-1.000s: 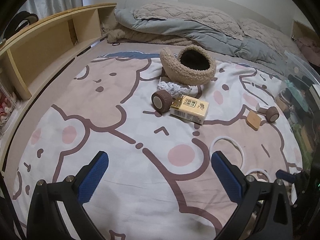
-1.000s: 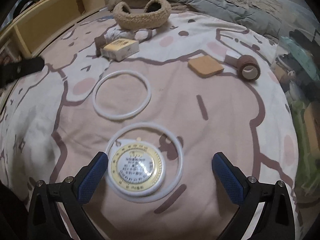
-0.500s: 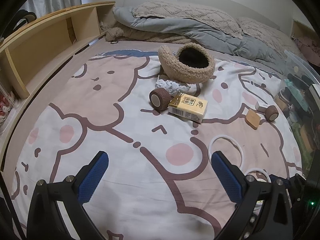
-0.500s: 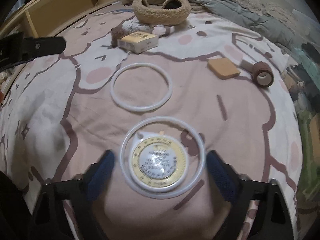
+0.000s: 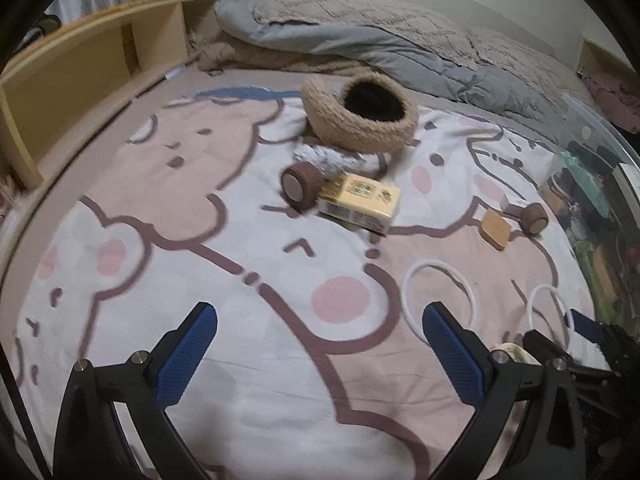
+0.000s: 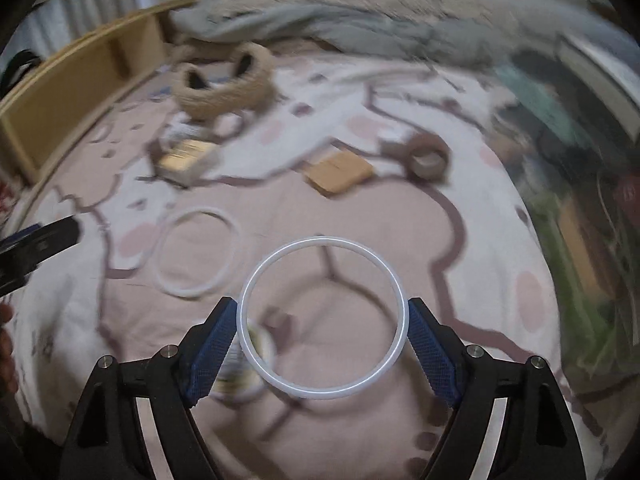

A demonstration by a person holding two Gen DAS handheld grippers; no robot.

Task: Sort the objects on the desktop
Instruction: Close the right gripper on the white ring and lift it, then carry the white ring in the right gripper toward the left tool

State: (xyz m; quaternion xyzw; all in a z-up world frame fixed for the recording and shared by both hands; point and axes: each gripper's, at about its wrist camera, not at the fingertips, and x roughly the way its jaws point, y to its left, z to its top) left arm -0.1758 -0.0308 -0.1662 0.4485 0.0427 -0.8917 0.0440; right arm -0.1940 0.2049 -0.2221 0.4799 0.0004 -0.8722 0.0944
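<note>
- The shelf [image 5: 92, 60] of pale wood runs along the far left edge of the bed [image 5: 168, 208], which carries a cartoon-print sheet.
- The left claw [image 5: 320, 344] hangs over the near left of the sheet, its blue pads apart with only cloth between them.
- A fuzzy tan basket [image 5: 360, 120] sits far at the middle, with a rumpled grey quilt [image 5: 400, 48] behind it.
- Just in front of the basket lie a bit of lace [image 5: 320, 158], a brown roll [image 5: 301, 186] and a yellow box [image 5: 360, 204], the roll touching the box.
- A loose ring [image 6: 196, 254] lies flat on the sheet, left of the right claw.
- The right claw [image 6: 322, 326] is clamped on a second white ring [image 6: 320, 391], one pad on each outer side; its jaws have just closed in on it. The ring appears raised off the sheet and tilted toward the camera.
- A round yellow-rimmed tape case [image 6: 244, 368] lies blurred on the sheet under the held ring's near left edge.
- Farther right lie a tan pad [image 6: 338, 172] and a second brown roll [image 6: 428, 156], near each other.
- A clear bin [image 5: 600, 200] of mixed items stands at the bed's right edge.
</note>
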